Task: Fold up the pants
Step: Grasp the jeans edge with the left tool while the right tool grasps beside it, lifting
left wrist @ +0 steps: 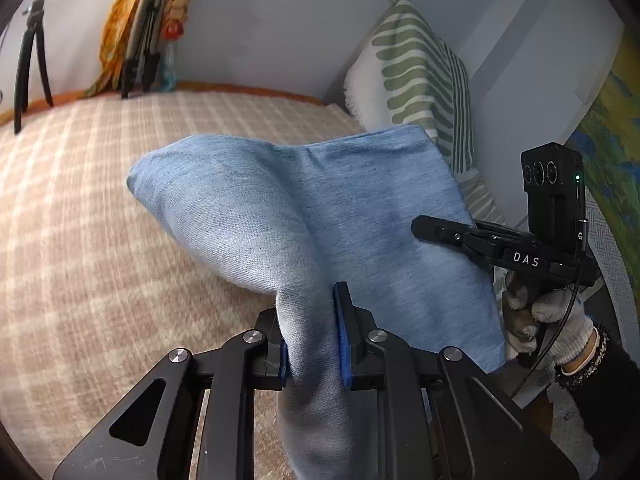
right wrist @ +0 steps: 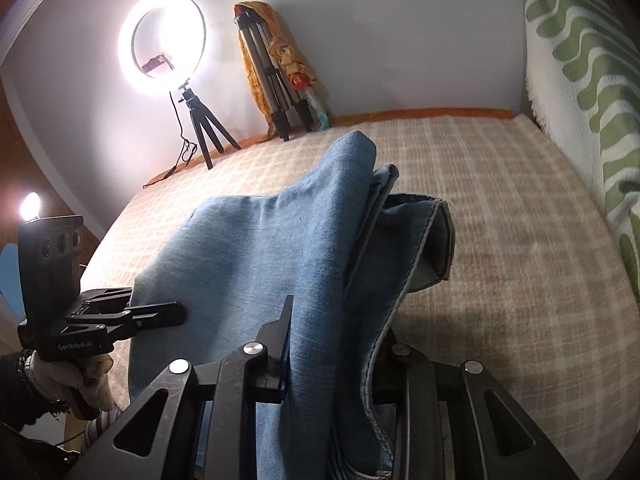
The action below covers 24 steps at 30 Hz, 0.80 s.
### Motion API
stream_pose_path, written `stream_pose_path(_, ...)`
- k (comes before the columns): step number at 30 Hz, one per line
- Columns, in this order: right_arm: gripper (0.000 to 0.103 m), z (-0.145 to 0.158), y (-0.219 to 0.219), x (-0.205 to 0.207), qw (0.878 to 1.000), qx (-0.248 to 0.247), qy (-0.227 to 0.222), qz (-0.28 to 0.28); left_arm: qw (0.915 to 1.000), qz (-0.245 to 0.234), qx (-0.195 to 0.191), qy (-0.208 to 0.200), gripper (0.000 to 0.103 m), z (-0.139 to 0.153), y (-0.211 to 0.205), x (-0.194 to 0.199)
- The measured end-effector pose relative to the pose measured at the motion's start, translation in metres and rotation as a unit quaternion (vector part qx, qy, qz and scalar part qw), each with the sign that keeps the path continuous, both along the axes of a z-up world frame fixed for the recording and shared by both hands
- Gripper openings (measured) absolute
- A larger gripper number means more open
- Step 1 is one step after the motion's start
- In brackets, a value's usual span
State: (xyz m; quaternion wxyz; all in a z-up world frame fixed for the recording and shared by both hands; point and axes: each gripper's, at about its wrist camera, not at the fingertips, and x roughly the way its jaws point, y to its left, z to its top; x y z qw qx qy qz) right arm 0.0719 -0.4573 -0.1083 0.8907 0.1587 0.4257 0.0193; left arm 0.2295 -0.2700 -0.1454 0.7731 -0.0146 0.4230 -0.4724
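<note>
Light blue denim pants (left wrist: pixel 360 208) are bunched and held up over the bed between both grippers. My left gripper (left wrist: pixel 312 344) is shut on a fold of the denim, its blue pads (left wrist: pixel 342 344) pressing the cloth from both sides. The right gripper (left wrist: pixel 418 227), in a gloved hand (left wrist: pixel 560 320), clamps the pants' right edge. In the right wrist view my right gripper (right wrist: pixel 336 344) is shut on several layers of the pants (right wrist: pixel 260 260); its right finger is hidden under cloth. A stitched hem (right wrist: pixel 436 240) curls open beyond it. The left gripper (right wrist: pixel 182 312) grips the cloth's left edge.
A beige checked blanket (left wrist: pixel 100 220) covers the bed (right wrist: pixel 520 260). A white pillow with green wavy stripes (left wrist: pixel 420 76) leans on the wall at the right. A lit ring light on a small tripod (right wrist: pixel 162 40) and a folded tripod draped in orange cloth (right wrist: pixel 276 80) stand at the far edge.
</note>
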Motion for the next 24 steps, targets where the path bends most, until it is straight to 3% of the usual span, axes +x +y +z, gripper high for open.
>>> stream_pose_path(14,0.026,0.036,-0.018,0.035,0.999,-0.016,-0.04,-0.019,0.999,-0.012,-0.001,-0.042,0.016,0.036,-0.04,0.04)
stream_pose_path(24,0.026,0.051,-0.075,0.088,0.998,-0.036,-0.041,-0.034,0.998,-0.021,-0.014,-0.058,0.016,0.046,-0.094,0.089)
